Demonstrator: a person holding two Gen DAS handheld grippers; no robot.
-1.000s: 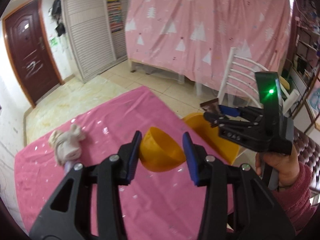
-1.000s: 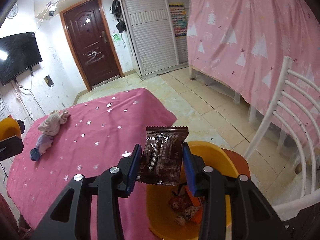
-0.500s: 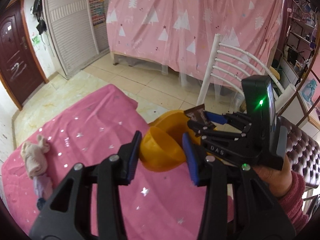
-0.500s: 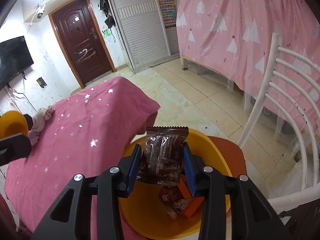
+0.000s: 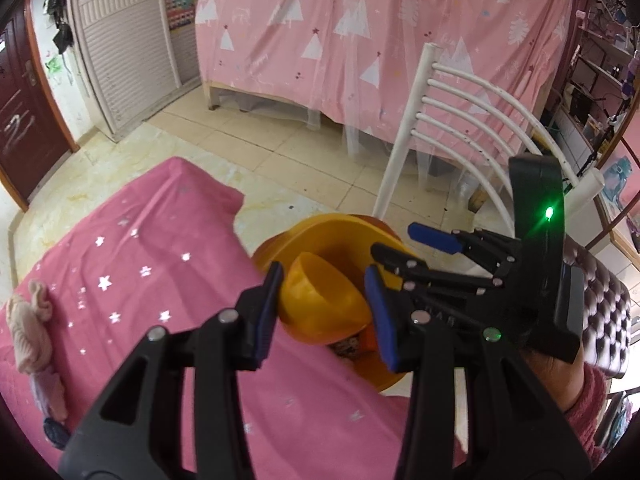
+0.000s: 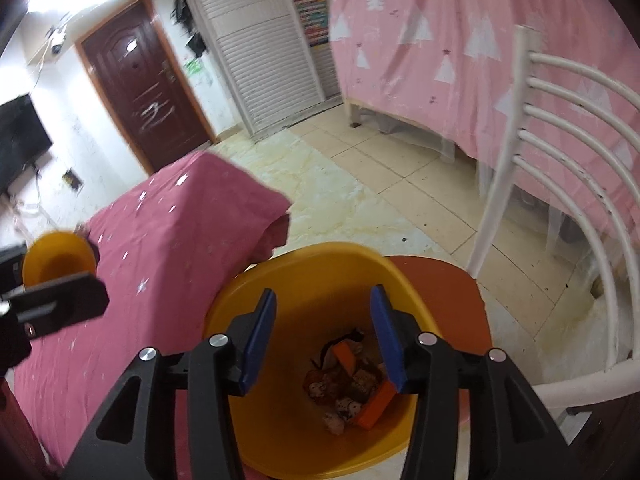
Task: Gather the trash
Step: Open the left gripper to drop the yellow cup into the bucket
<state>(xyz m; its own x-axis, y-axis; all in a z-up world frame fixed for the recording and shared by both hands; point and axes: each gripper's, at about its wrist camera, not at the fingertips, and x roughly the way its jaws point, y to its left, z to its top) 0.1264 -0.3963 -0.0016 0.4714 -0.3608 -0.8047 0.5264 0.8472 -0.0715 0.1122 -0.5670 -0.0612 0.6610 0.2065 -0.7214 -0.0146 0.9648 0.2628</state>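
Right gripper hangs over the yellow bin, jaws opening with nothing between them. Beside the bin stand a white chair and the pink-clothed table. Left gripper pinches a yellow bowl above the bin's rim. Inside the bin lie crumpled wrappers and an orange box.

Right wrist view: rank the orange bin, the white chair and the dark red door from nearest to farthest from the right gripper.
1. Orange bin: directly under the right gripper, whose jaws are opening with nothing between them.
2. White chair: to the right, just beyond the bin.
3. Dark red door: far wall, upper left.
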